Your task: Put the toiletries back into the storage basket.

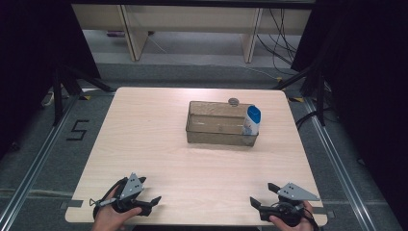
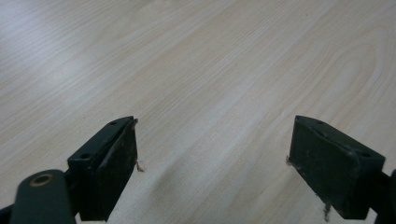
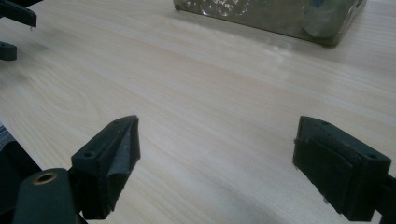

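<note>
Both grippers are held low at the near edge of the wooden table (image 1: 159, 144). The left gripper (image 1: 155, 202) is released, with its jaws standing wide apart over bare wood, and nothing is gripped between them. The right gripper (image 1: 262, 195) is released as well, jaws spread and empty.

The things nearest to the work are far from both grippers: a transparent smoky plastic bin (image 1: 216, 137) is placed toward the far middle of the table, and a white bottle with a blue top (image 1: 252, 120) stands upright inside its right end, leaning slightly on the wall. A small round grey object (image 1: 234, 101) is seen just behind the far rim of the bin; what it is cannot be told.

Some risks can be judged. The bin looks light, so it could be pushed or slid if a jaw strikes its wall during the reach. The bottle could be tipped over if it is gripped near the top, or squeezed out of the jaws, because its body seems smooth and rounded. The clear wall may also be misjudged.

No writing can be read on the bottle. On the floor at the left a black mark like the digit "5" (image 1: 77, 130) is seen.
</note>
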Motion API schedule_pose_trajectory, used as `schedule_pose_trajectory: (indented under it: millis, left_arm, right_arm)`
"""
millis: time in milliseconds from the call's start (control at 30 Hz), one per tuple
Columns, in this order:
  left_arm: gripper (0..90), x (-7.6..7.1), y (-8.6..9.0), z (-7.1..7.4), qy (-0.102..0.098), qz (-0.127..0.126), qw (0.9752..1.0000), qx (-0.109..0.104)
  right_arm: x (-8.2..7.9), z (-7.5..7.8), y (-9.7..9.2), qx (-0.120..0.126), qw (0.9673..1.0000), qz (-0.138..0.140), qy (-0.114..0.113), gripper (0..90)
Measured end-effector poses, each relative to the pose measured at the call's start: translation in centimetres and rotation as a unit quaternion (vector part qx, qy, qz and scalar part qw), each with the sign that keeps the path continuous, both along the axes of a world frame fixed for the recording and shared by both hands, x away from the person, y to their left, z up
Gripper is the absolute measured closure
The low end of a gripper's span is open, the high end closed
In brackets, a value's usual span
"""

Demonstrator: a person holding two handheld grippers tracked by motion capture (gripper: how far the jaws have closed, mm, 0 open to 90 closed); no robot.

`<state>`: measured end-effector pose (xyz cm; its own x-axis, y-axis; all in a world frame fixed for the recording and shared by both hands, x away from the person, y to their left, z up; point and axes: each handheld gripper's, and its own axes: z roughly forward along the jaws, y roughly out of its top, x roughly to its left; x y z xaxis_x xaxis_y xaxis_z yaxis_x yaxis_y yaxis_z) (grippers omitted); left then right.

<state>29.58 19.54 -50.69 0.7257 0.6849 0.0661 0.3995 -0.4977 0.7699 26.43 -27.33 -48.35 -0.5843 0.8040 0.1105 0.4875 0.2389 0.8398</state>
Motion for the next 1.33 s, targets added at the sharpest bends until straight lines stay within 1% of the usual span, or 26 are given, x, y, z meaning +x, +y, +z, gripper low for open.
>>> schedule_pose_trajectory:
  millis: [33,67,100,133,167,200,233,267,333,367,400,433,467,500,533,600,633,667,733,767,833,867,933,1100,1167,1333]
  left_arm:
    - [15.0,0.0,0.0,0.0,0.0,0.0,1.0,0.0]
    - [15.0,0.0,0.0,0.0,0.0,0.0,1.0,0.0]
    - [15.0,0.0,0.0,0.0,0.0,0.0,1.0,0.0]
    - [15.0,0.0,0.0,0.0,0.0,-0.001,1.0,0.001]
    - [15.0,0.0,0.0,0.0,0.0,0.0,1.0,0.0]
    - [15.0,0.0,0.0,0.0,0.0,0.0,1.0,0.002]
    - [15.0,0.0,0.0,0.0,0.0,0.0,1.0,0.002]
    - [15.0,0.0,0.0,0.0,0.0,-0.001,1.0,0.002]
    - [15.0,0.0,0.0,0.0,0.0,-0.002,1.0,0.002]
    - [15.0,0.1,-0.1,-0.1,-0.005,0.001,1.0,0.001]
    - [15.0,0.1,0.0,-0.1,-0.004,0.001,1.0,0.001]
    - [15.0,0.0,0.0,0.0,-0.001,0.0,1.0,0.002]
    - [15.0,0.0,0.0,0.0,0.0,0.0,1.0,0.003]
    - [15.0,0.0,0.0,0.0,0.0,-0.001,1.0,0.004]
    - [15.0,0.0,0.0,0.0,0.0,-0.001,1.0,0.004]
    - [15.0,0.0,0.0,0.0,0.0,-0.001,1.0,0.003]
    - [15.0,0.0,0.0,0.0,-0.001,0.0,1.0,0.002]
    - [15.0,0.0,0.0,0.0,0.0,0.0,1.0,0.003]
    - [15.0,0.0,0.0,0.0,0.0,0.0,1.0,0.003]
    - [15.0,0.0,0.0,0.0,-0.001,0.0,1.0,0.002]
    - [14.9,0.0,0.0,0.0,0.0,0.0,1.0,0.003]
    - [15.0,0.0,0.0,0.0,0.0,0.0,1.0,0.003]
    - [15.0,0.0,0.0,0.0,0.0,0.0,1.0,0.003]
    - [15.0,0.0,0.0,0.0,0.0,0.0,1.0,0.002]
    - [15.0,0.0,-0.1,-0.1,0.001,0.002,1.0,-0.009]
    - [15.0,0.0,-0.1,-0.1,-0.001,0.001,0.9999,-0.012]
  right_arm:
    - [-0.2,0.0,0.1,0.01,0.9999,-0.004,0.009,15.8]
    - [-0.3,-0.1,0.1,0.007,0.9999,-0.005,0.009,15.8]
    - [-0.2,-0.1,-0.1,-0.002,1.0,0.0,-0.002,15.8]
    - [-0.4,-0.1,0.0,0.003,0.9999,-0.003,0.009,15.8]
    - [-0.4,-0.1,-0.1,-0.002,1.0,0.0,-0.001,15.8]
    - [-0.7,-0.1,0.0,0.006,0.9999,-0.005,0.012,15.8]
    - [-0.6,-0.2,-0.1,-0.002,1.0,0.0,0.005,15.8]
    - [-0.8,-0.2,-0.1,0.003,0.9999,0.0,0.01,15.8]
    - [-0.9,-0.3,-0.2,-0.006,1.0,0.001,0.003,15.8]
    - [-1.0,-0.3,-0.2,0.001,0.9999,-0.003,0.012,15.8]
    - [-1.0,-0.4,-0.2,0.0,1.0,0.002,0.007,15.8]
    - [-1.2,-0.3,-0.2,-0.002,0.9999,-0.002,0.016,15.8]
    - [-1.2,-0.4,-0.3,-0.002,0.9999,0.003,0.009,15.8]
    - [-1.3,-0.4,-0.2,0.0,0.9999,0.003,0.012,15.8]
    - [-1.3,-0.4,-0.3,-0.007,0.9999,0.004,0.008,15.8]
    - [-1.6,-0.4,-0.2,-0.003,0.9998,-0.001,0.02,15.8]
    - [-1.6,-0.4,-0.3,-0.012,0.9999,0.004,0.011,15.8]
    - [-1.6,-0.5,-0.4,-0.015,0.9998,0.005,0.012,15.8]
    - [-2.0,-0.4,-0.2,-0.007,0.9995,-0.001,0.032,15.8]
    - [-1.8,-0.4,-0.4,-0.018,0.9997,0.006,0.019,15.8]
    - [-1.9,-0.5,-0.4,-0.018,0.9997,0.006,0.017,15.8]
    - [-2.2,-0.5,-0.2,-0.005,0.9994,-0.004,0.034,15.8]
    - [-2.0,-0.5,-0.5,-0.018,0.9997,0.004,0.017,15.8]
    - [-2.1,-0.5,-0.5,-0.017,0.9997,0.005,0.016,15.8]
    - [-2.1,-0.5,-0.5,-0.019,0.9997,0.006,0.016,15.8]
    - [-2.1,-0.5,-0.6,-0.018,0.9997,0.005,0.016,15.8]
